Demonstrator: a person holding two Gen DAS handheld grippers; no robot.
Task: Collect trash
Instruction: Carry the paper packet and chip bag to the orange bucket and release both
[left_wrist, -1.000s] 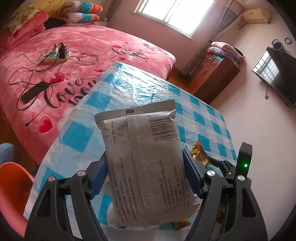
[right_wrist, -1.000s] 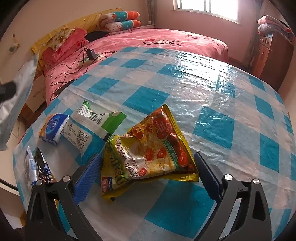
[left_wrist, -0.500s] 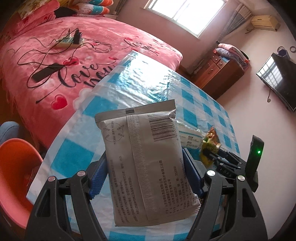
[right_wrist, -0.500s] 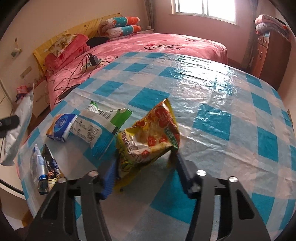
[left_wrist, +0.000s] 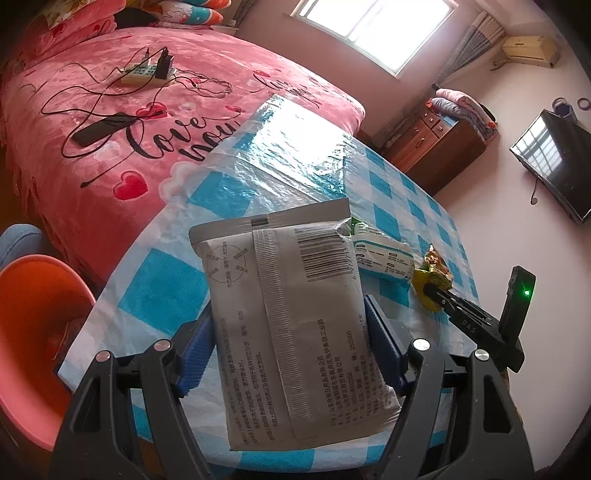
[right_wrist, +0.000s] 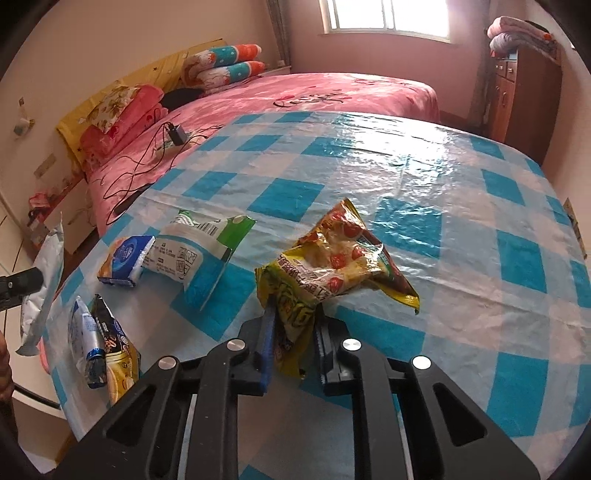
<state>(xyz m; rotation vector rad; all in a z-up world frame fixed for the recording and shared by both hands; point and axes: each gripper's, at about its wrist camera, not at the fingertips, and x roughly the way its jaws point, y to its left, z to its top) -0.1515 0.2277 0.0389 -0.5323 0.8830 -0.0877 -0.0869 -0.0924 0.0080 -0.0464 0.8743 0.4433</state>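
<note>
Nearby, green packet (right_wrist: 207, 247) flanks yellow wrapper (right_wrist: 325, 273).

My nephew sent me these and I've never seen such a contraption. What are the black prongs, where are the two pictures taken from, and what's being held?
No robot here: a person holds a two-finger tool in each hand, with a camera on each looking along its fingers.

Left-hand camera: the left gripper clamps a grey printed packet held off the table's edge, near an orange basin.

Right-hand camera: the right gripper pinches a yellow snack bag. On the blue-checked tablecloth lie a green-and-white pouch, a small blue-and-white pack and two sachets. A pink bed stands behind.
</note>
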